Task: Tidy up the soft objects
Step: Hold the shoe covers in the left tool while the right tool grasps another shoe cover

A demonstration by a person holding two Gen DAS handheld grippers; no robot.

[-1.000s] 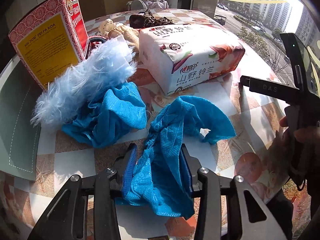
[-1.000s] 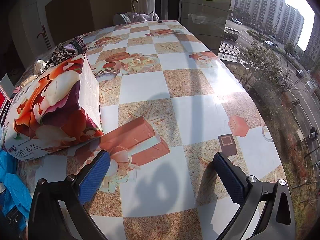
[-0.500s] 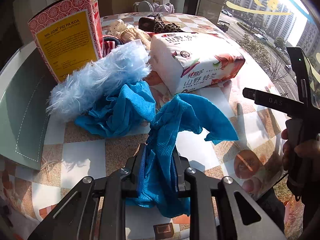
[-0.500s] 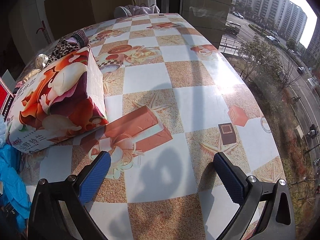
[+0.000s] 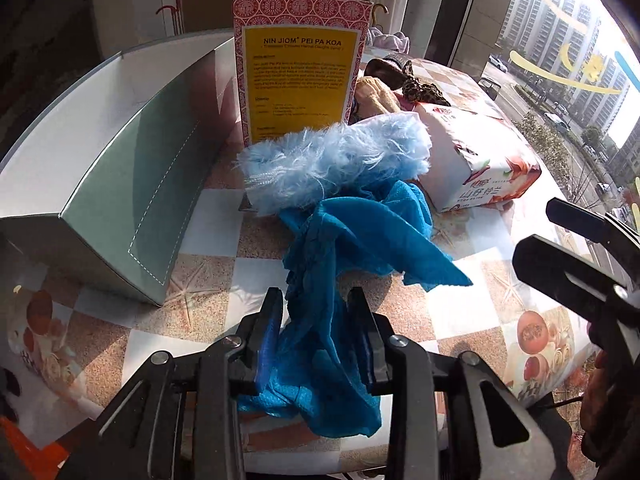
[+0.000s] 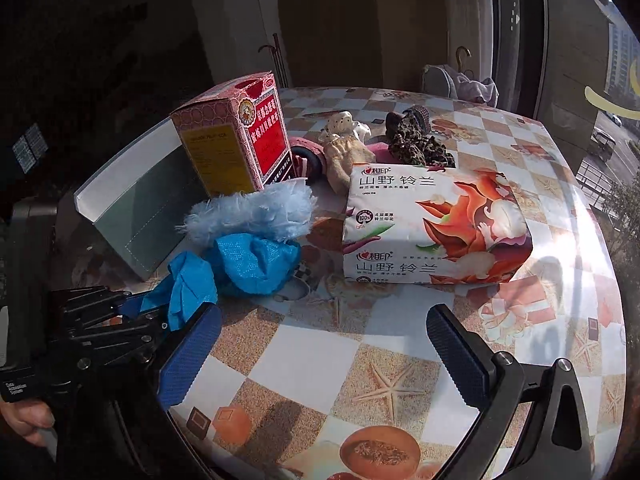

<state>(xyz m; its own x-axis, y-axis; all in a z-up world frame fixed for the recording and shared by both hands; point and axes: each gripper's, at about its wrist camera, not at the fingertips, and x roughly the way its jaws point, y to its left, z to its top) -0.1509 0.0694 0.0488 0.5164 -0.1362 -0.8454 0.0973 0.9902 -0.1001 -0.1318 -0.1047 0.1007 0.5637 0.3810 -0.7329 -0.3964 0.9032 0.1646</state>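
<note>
Blue cloth (image 5: 320,344) | crumpled, mesh-textured | draped between left gripper (image 5: 316,312) fingers

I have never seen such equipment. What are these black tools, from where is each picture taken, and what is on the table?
No robot here: a person holds one two-finger gripper in each hand, and each gripper carries a camera looking along its fingers. In the left camera's picture, the left gripper has a blue cloth between its pads; its jaws have just been opening. In the other picture, the right gripper is open and empty. On the checkered table lie a second blue cloth, a fluffy pale-blue item, a tissue pack, a red medicine box and a grey-green box.
</note>
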